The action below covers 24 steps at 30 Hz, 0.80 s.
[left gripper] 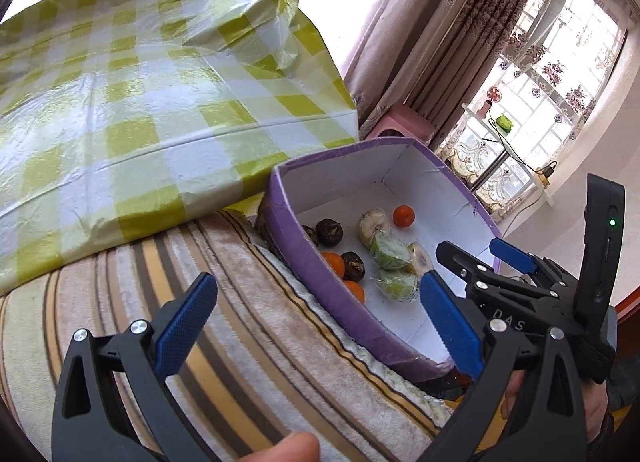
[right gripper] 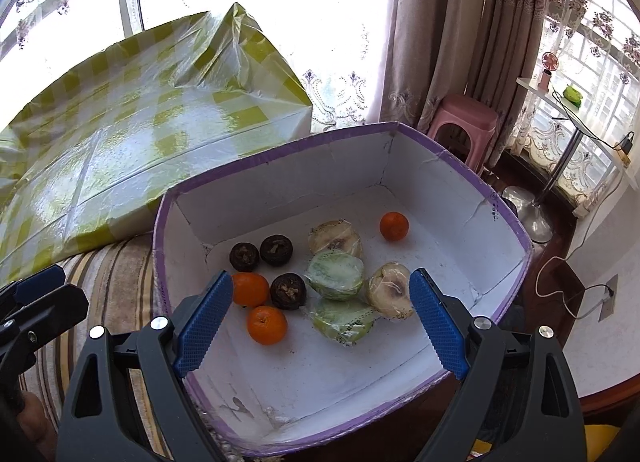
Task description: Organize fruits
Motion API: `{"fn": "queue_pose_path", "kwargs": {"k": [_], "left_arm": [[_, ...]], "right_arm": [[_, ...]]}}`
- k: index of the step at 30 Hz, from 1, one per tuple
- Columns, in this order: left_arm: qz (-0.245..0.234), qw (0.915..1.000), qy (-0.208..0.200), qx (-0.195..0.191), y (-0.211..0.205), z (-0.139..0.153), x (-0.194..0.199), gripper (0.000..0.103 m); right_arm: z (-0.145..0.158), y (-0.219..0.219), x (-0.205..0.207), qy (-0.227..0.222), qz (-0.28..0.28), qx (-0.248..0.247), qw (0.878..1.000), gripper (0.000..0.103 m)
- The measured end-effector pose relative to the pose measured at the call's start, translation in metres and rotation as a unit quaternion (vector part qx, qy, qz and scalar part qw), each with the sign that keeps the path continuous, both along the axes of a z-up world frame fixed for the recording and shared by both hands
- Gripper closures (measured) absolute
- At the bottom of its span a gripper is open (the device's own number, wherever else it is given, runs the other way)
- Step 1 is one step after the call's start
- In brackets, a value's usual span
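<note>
The fruits lay loose on the white floor of a purple box [right gripper: 508, 218], which sat on a striped cloth [left gripper: 240, 322] at the near edge of a checked worktop [left gripper: 120, 102]. Three oranges were in view: one [right gripper: 394, 226] alone toward the far right corner, two [right gripper: 251, 289] [right gripper: 267, 325] near the left wall. Three dark fruits [right gripper: 276, 249] clustered by those oranges, and the pale, film-wrapped halves [right gripper: 335, 276] lay piled in the middle, some touching. Kinds were mixed, so the sorting looked barely begun. The right gripper [right gripper: 320, 322] hovered over the near part of the box with its jaws spread wide and nothing between them, angled down so that the nearest orange and the wrapped pieces sat in its line; this read as a stance for choosing a fruit, not a grip. The left gripper [left gripper: 316, 322] was likewise agape and empty, held over the cloth just outside the box's left wall, probably kept clear so the right could work, or ready to steady the box. The film on the halves would likely be slippery under the pads.
</note>
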State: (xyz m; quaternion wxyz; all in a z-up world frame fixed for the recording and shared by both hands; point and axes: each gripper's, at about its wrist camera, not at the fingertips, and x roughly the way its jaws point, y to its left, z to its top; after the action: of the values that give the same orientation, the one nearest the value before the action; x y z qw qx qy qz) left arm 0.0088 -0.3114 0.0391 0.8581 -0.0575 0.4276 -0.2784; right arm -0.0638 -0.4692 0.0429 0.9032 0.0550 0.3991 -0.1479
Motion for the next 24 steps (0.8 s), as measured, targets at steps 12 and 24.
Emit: {"fn": "queue_pose_path", "kwargs": {"k": [12, 24], "left_arm": [[0.279, 0.9537, 0.026, 0.108, 0.245, -0.015, -0.009, 0.002], [0.286, 0.9501, 0.034, 0.119, 0.295, -0.037, -0.012, 0.002]], "right_arm": [[-0.022, 0.223, 0.073, 0.042, 0.230, 0.043, 0.971, 0.016], [-0.053, 0.289, 0.109, 0.071, 0.260, 0.031, 0.963, 0.015]]}}
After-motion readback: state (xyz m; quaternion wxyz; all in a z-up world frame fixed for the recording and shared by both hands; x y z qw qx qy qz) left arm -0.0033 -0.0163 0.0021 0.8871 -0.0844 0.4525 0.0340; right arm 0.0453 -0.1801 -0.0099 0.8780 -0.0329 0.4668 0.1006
